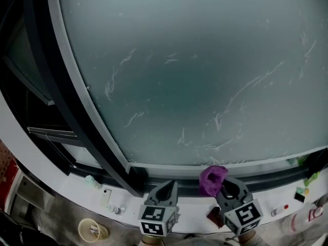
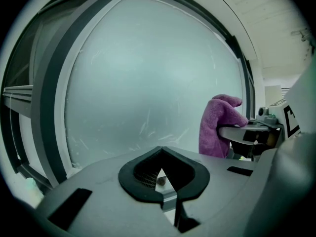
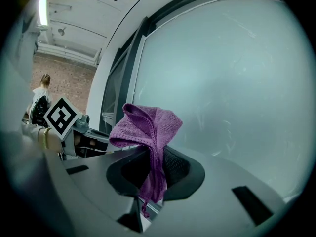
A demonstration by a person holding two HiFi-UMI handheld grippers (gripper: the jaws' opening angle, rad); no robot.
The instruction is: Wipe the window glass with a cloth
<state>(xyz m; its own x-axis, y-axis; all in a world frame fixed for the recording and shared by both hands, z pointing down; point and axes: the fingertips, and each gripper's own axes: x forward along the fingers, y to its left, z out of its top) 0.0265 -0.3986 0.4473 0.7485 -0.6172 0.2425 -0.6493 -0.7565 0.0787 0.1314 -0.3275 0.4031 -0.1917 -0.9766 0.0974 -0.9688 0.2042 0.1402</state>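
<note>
The window glass (image 1: pixel 205 70) is a wide frosted pane marked with pale streaks, and it fills most of the head view. A purple cloth (image 1: pixel 211 178) hangs bunched from my right gripper (image 1: pixel 225 187), which is shut on it just in front of the pane's bottom edge. In the right gripper view the cloth (image 3: pixel 148 127) folds over the jaws of the right gripper (image 3: pixel 157 152) with the glass (image 3: pixel 232 83) close behind. My left gripper (image 1: pixel 169 187) is to the left of it, shut, with nothing held. In the left gripper view its tips (image 2: pixel 160 152) meet before the glass (image 2: pixel 148 83). The cloth (image 2: pixel 217 127) shows at the right.
A dark window frame (image 1: pixel 77 117) runs down the left and along the bottom of the pane. The white sill (image 1: pixel 123 201) carries small bottles, a red item (image 1: pixel 215 217) and green bits (image 1: pixel 310 179). A round cup (image 1: pixel 91 229) sits below. A person (image 3: pixel 40 100) stands far behind.
</note>
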